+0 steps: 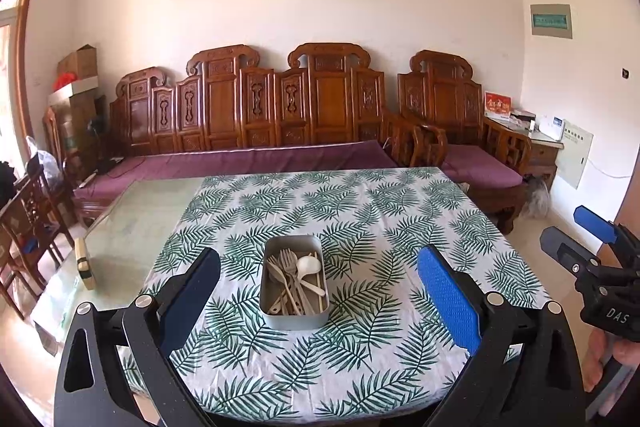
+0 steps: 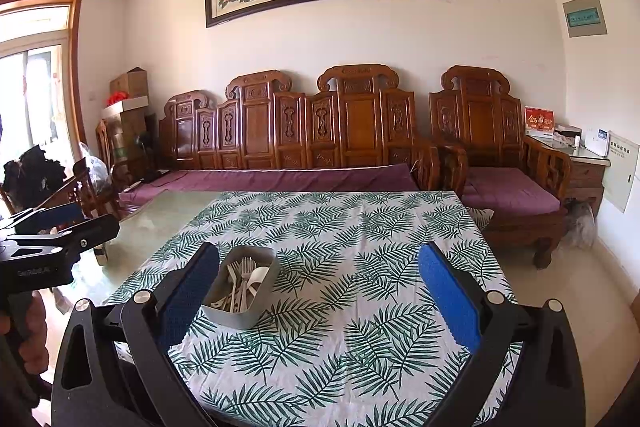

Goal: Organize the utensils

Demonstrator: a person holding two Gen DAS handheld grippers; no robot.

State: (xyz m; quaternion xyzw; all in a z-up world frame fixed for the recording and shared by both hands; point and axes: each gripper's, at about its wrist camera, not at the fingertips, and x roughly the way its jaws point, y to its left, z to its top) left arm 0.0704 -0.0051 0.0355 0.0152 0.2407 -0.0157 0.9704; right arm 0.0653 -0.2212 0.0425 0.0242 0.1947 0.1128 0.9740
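A grey metal tin [image 1: 294, 317] stands on the leaf-print tablecloth [image 1: 360, 211]. It holds several pale utensils [image 1: 294, 277]: forks, a white spoon and chopsticks, lying mixed together. My left gripper [image 1: 318, 269] is open and empty, held above the table just in front of the tin. In the right wrist view the tin [image 2: 240, 315] with its utensils [image 2: 242, 283] sits by the left finger. My right gripper [image 2: 320, 267] is open and empty, to the right of the tin. The right gripper also shows at the left wrist view's right edge [image 1: 580, 239].
The cloth covers the right part of a glass-topped table [image 1: 132, 219]. A small cream and black object [image 1: 85, 263] lies on the bare glass at the left. A carved wooden sofa [image 1: 248, 115] with purple cushions stands behind the table. Wooden chairs [image 1: 28, 223] stand at the left.
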